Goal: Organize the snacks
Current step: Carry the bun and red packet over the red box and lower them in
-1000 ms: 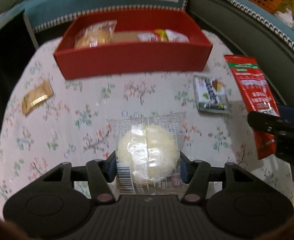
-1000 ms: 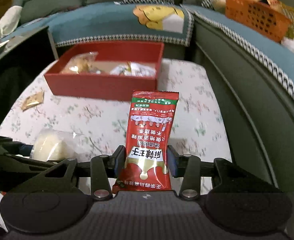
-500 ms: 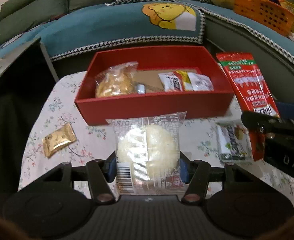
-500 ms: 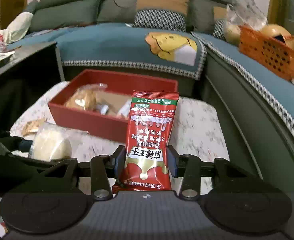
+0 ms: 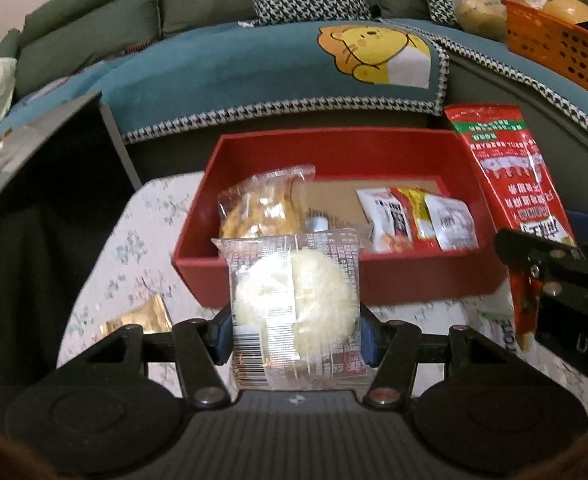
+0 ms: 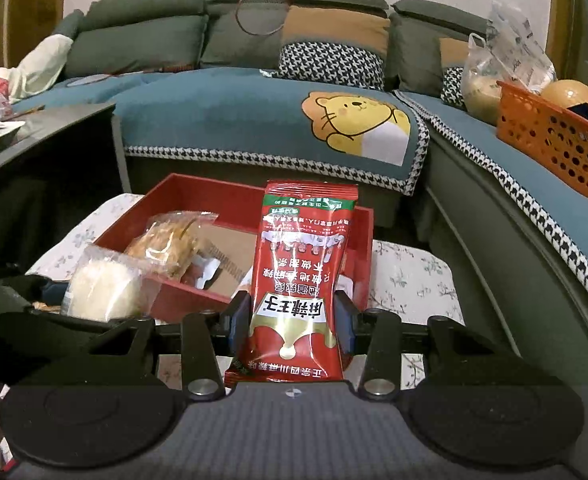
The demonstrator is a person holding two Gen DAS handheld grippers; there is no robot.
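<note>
Several snack packets (image 5: 413, 220) inside red box (image 5: 333, 152)

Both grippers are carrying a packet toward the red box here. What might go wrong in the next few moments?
1. The left gripper pinches the clear-wrapped white cake by its sides; the soft cake may get squashed.
2. The right gripper holds the tall red packet near its bottom, so it may flop or slip.
3. The red box already holds packets at both ends, and the grippers sit close together, so they may collide when dropping.

A home living room: cushioned sofa (image 6: 254, 120), floral-clothed table (image 6: 409, 280).
</note>
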